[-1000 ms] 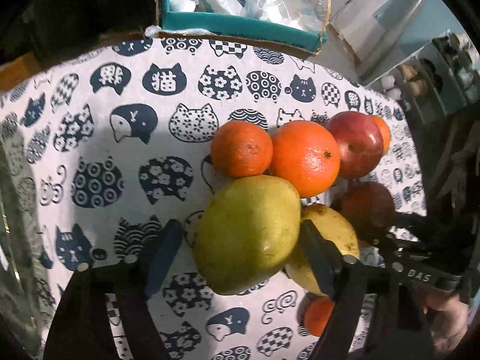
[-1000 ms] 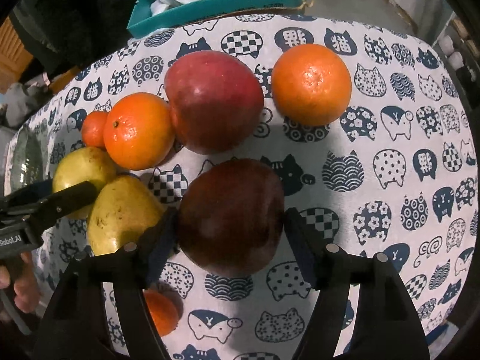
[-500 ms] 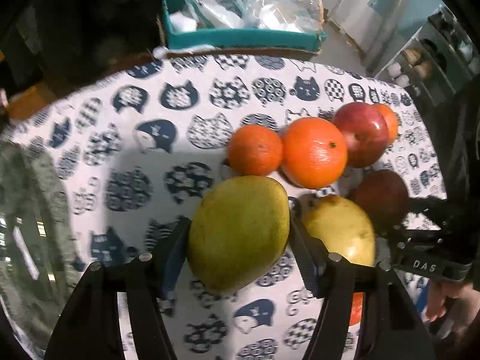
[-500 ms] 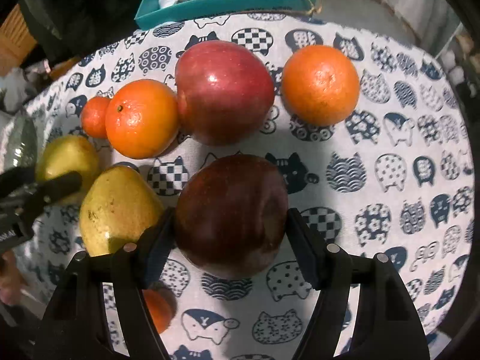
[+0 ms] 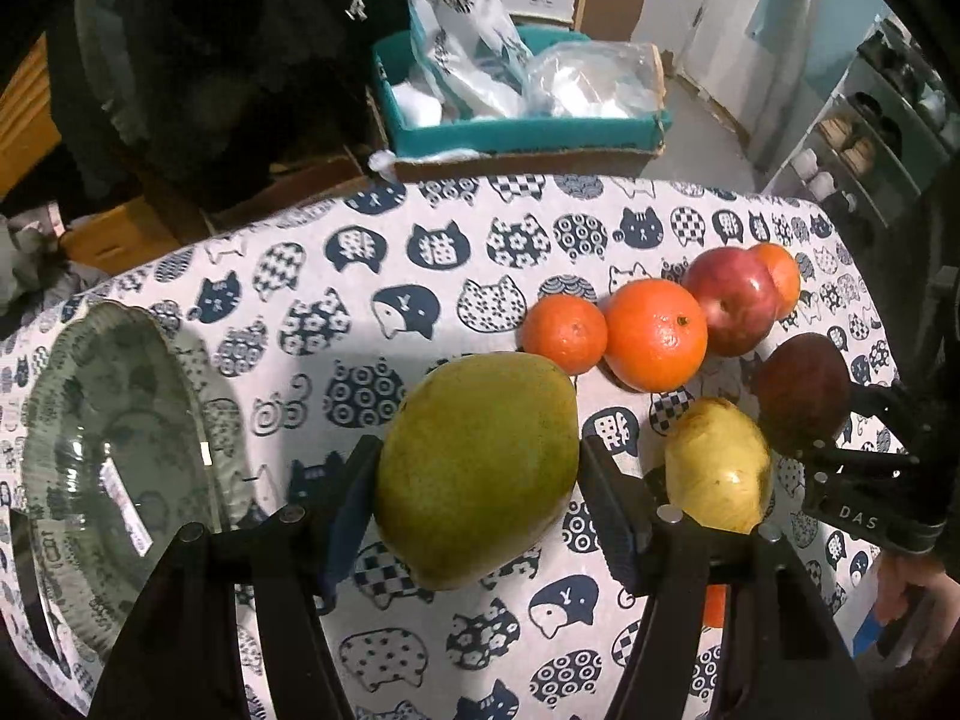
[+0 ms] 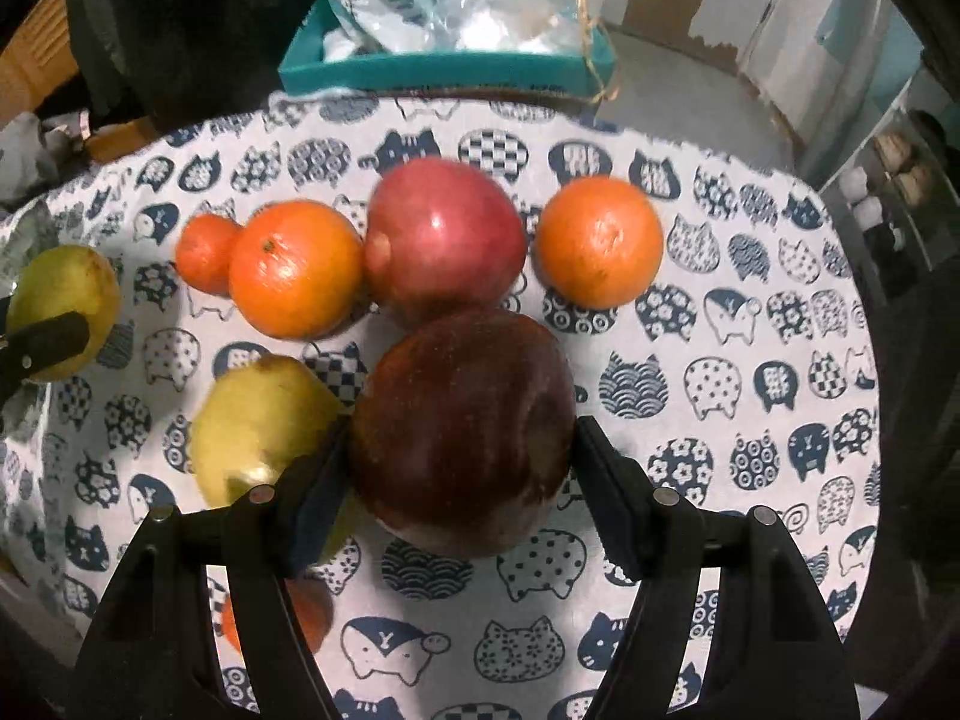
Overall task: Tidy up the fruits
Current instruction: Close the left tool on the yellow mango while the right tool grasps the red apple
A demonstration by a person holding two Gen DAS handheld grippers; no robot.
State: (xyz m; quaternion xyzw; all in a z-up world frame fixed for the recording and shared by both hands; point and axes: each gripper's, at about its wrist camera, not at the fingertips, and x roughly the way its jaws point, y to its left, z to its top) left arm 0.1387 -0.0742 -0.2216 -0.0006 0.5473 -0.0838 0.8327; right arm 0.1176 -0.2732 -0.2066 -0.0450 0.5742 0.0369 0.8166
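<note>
My left gripper [image 5: 477, 471] is shut on a green pear [image 5: 474, 468] and holds it above the cat-print cloth; the pear also shows at the left edge of the right wrist view [image 6: 63, 294]. My right gripper [image 6: 459, 468] is shut on a dark red apple [image 6: 462, 429], which also shows in the left wrist view [image 5: 801, 396]. A yellow pear [image 5: 717, 465] lies between them. A small orange [image 5: 561, 333], a big orange [image 5: 654, 333], a red apple [image 6: 444, 240] and another orange [image 6: 600, 240] sit in a row behind.
A clear glass plate [image 5: 66, 420] lies at the left on the table [image 5: 300, 276]. A teal box with plastic bags [image 5: 516, 132] stands beyond the far edge. A small orange [image 6: 309, 609] lies under the right gripper's left finger. Shelves stand far right.
My left gripper has closed on the green pear, lifted it and carried it left, so the glass plate came into view. My right gripper has lifted the dark apple slightly.
</note>
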